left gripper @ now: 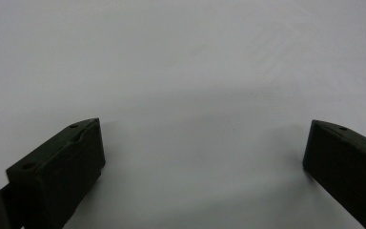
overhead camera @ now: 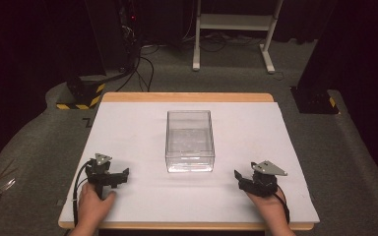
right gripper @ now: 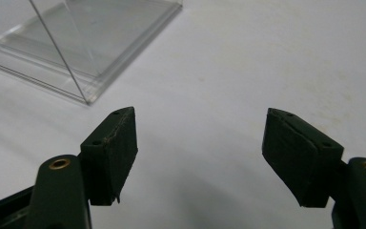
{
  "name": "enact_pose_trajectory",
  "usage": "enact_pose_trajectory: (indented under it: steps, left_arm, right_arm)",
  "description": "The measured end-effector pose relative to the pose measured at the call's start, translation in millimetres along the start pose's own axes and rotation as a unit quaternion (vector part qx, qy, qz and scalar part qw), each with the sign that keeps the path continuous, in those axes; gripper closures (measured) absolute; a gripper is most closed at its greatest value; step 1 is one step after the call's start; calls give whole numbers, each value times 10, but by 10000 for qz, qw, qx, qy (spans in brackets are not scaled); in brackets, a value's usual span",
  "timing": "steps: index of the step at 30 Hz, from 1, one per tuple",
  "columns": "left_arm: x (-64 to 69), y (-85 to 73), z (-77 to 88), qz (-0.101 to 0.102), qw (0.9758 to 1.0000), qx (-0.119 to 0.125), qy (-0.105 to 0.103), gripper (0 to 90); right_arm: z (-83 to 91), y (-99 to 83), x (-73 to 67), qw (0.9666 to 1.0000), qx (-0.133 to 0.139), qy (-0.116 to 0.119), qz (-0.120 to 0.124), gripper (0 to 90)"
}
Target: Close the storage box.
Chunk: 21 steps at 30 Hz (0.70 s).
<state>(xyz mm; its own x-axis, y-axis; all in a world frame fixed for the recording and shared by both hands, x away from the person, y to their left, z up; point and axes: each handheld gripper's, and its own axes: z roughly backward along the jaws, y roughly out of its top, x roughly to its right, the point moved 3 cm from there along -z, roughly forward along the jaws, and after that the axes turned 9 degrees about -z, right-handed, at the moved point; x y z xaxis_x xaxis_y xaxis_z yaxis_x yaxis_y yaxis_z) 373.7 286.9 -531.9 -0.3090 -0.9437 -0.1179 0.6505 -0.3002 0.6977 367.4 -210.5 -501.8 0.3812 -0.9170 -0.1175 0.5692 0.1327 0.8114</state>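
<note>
At the middle of the table stands our clear box (overhead camera: 189, 141), empty, long axis running away from us; our right gripper (overhead camera: 242, 178) lies slightly nearer than the left gripper (overhead camera: 120, 175), both agape and holding nothing, on the white mat (overhead camera: 256, 132), dark carpeted room beyond

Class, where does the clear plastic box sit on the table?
In the high view the clear plastic box stands mid-table on the white sheet, between the left hand-held gripper and right hand-held gripper.
</note>
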Motion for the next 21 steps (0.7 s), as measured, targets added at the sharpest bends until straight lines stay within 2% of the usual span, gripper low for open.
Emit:
enact_pose_trajectory:
  steps: [4,5,8,11,16,21]
  left_arm:
    - [0,0,0,-1,10000,2,1,5]
    - [0,0,0,-2,10000,2,1,5]
    - [0,-1,0,-1,10000,3,0,5]
    - [1,-1,-1,-1,10000,11,4,5]
    - [2,-2,0,2,10000,5,3,5]
    - [2,-2,1,-1,10000,4,4,5]
  right_arm:
    - [27,-60,102,9998,-55,-187,88,284]
    - [41,-99,155,9994,-107,-299,137,284]
    - [38,-163,210,9990,-180,-385,157,286]
    - [27,-189,229,9989,-279,-349,103,283]
    - [27,-204,198,9987,-247,-386,244,288]
    - [30,-201,213,9990,-233,-352,174,289]
